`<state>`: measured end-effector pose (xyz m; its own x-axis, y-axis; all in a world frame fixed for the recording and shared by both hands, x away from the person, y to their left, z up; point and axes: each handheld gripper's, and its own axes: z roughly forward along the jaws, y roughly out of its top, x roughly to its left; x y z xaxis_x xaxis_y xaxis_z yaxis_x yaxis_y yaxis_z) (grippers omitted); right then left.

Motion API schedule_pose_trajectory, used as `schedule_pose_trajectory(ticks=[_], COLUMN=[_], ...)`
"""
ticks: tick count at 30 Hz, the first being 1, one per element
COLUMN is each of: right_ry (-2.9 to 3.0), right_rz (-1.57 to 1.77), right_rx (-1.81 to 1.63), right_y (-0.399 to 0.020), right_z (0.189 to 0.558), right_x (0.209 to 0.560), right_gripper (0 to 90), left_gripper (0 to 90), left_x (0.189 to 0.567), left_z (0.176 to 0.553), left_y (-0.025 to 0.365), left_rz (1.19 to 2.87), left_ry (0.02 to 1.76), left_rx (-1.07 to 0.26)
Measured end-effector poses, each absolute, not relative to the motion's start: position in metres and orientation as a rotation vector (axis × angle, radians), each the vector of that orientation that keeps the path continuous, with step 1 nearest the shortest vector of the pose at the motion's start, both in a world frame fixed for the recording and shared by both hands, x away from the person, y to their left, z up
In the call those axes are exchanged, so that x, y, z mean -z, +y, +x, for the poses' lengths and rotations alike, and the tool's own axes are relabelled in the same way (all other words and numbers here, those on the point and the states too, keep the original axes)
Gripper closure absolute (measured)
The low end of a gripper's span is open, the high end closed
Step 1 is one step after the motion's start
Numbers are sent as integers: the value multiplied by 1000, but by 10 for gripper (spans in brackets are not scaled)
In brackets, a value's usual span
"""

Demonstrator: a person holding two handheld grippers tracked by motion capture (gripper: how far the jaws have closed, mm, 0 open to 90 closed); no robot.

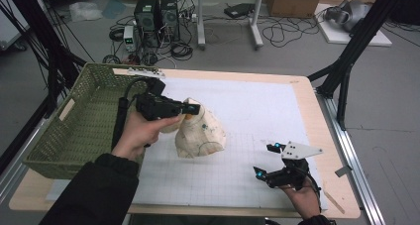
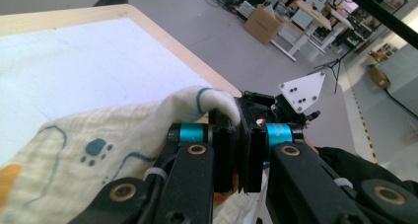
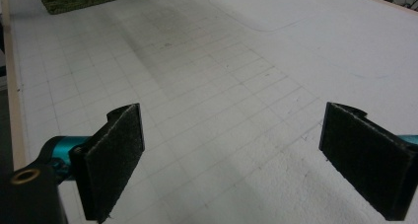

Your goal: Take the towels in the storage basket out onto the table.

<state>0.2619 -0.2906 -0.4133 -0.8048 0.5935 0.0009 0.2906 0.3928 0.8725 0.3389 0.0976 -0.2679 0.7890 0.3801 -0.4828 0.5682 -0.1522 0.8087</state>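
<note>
Left gripper (image 1: 190, 108) fingers pinch the cloth (image 1: 200, 133), seemingly lifted.

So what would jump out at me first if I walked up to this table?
Probably the cream cloth with teal prints, lifted in a bunched peak at mid-table by the left gripper, which is shut on its top edge. Left of it sits a green woven basket, while the right gripper waits open near the table's front right.

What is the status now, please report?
Left gripper shut on cloth, lifted beside green basket. Right gripper open, empty, over mat. Nothing in the way.
</note>
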Motion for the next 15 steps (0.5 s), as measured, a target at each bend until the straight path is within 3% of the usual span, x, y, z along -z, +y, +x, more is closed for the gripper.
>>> schedule_pose_trajectory(ticks=[12, 15], right_ry=[2338, 2352], right_rz=[774, 755], right_rx=[-1379, -1386], right_y=[-293, -292], right_z=[260, 261], right_x=[411, 411], right_gripper=[94, 167], left_gripper=[844, 834], left_x=[335, 349], left_z=[350, 354], left_y=[35, 23], left_rz=[1914, 1964], left_ry=[741, 753], left_rx=[259, 228])
